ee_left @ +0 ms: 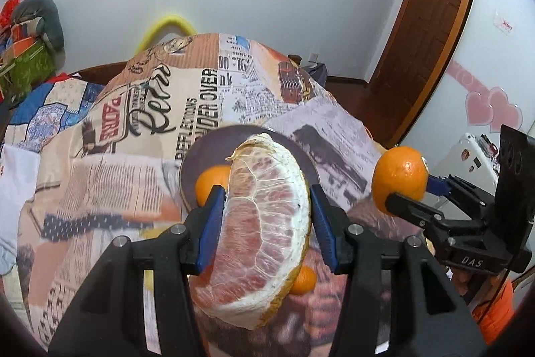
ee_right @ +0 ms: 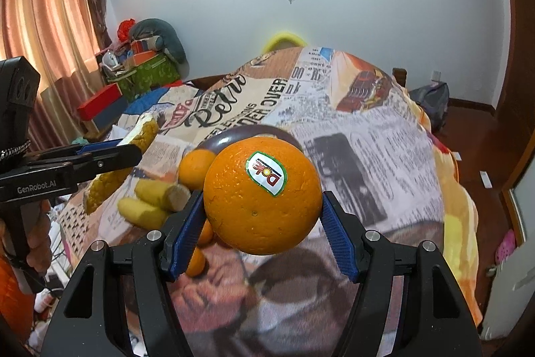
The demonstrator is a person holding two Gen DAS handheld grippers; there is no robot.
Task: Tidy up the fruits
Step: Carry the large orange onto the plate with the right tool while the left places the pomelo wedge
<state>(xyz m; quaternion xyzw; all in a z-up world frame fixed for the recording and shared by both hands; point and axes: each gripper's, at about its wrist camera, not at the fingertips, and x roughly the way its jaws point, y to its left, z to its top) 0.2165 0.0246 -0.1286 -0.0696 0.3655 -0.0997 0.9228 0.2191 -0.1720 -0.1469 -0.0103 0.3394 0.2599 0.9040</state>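
Note:
My left gripper (ee_left: 267, 216) is shut on a large peeled pomelo wedge (ee_left: 260, 230), pink flesh facing the camera, held above the bed. It also shows at the left of the right wrist view (ee_right: 133, 136). My right gripper (ee_right: 262, 223) is shut on a big orange (ee_right: 262, 196) with a Dole sticker, also seen in the left wrist view (ee_left: 399, 179). A dark purple plate (ee_left: 207, 153) lies on the bedspread just beyond both, with a small orange (ee_left: 212, 183) on it. Another small orange (ee_left: 304, 281) lies below the wedge.
Two yellow bananas (ee_right: 150, 203) and more small oranges (ee_right: 197, 261) lie on the newspaper-print bedspread (ee_left: 117, 156) near the plate (ee_right: 230, 136). A wooden door (ee_left: 431, 22) stands to the right, and boxes and a pillow (ee_right: 150, 56) pile up at the far left.

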